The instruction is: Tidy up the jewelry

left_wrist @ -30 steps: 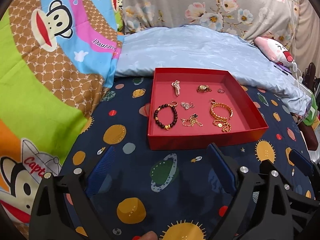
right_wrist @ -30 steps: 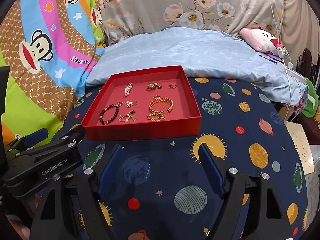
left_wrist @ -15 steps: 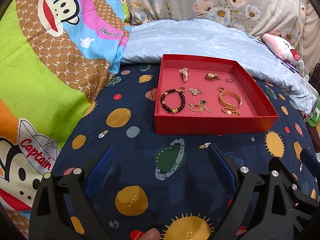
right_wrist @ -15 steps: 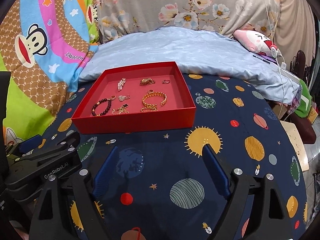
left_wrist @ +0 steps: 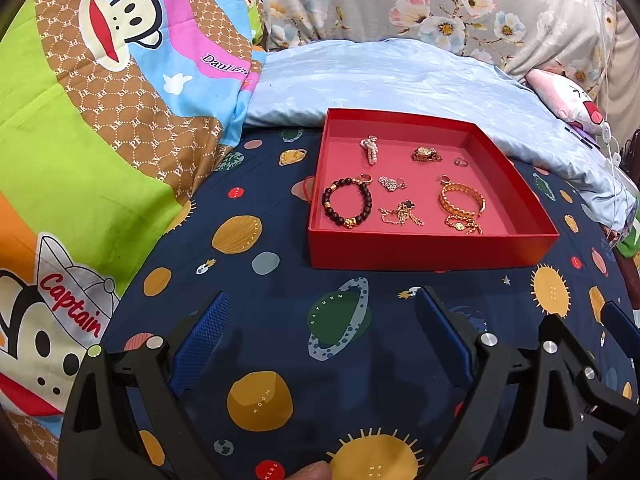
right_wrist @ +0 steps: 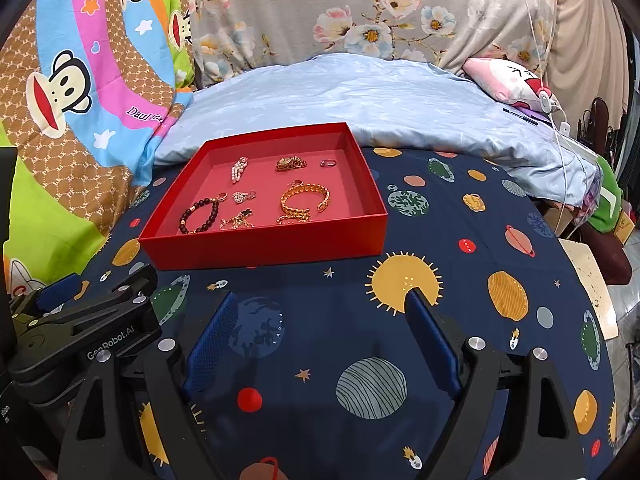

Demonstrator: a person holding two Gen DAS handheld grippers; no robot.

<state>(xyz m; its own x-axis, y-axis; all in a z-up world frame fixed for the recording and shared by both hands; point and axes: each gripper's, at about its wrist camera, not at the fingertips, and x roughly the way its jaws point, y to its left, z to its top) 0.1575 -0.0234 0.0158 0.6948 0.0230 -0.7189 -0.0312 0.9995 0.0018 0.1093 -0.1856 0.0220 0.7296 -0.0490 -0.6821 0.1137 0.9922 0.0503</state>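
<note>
A shallow red box (left_wrist: 432,248) sits on the dark planet-print sheet. In it lie a dark bead bracelet (left_wrist: 347,207), a gold bangle (left_wrist: 462,200), a pearl piece (left_wrist: 370,150), a gold watch-like piece (left_wrist: 426,155), a small ring (left_wrist: 461,162), a silver pendant (left_wrist: 390,183) and a thin gold chain (left_wrist: 402,214). My left gripper (left_wrist: 320,300) hovers over the sheet in front of the box, open with nothing between its fingers. My right gripper (right_wrist: 320,300) is also short of the red box (right_wrist: 264,244), open with nothing between its fingers. The left gripper (right_wrist: 100,320) shows beside it.
A pale blue pillow (left_wrist: 400,80) lies right behind the box. A bright cartoon-monkey blanket (left_wrist: 100,120) rises on the left. A pink plush (right_wrist: 504,80) and a white cable (right_wrist: 556,120) lie at the far right. There the bed edge drops to clutter.
The right gripper's jaws have spread a little wider. Both views have drifted slightly. The box and the jewelry lie where they were.
</note>
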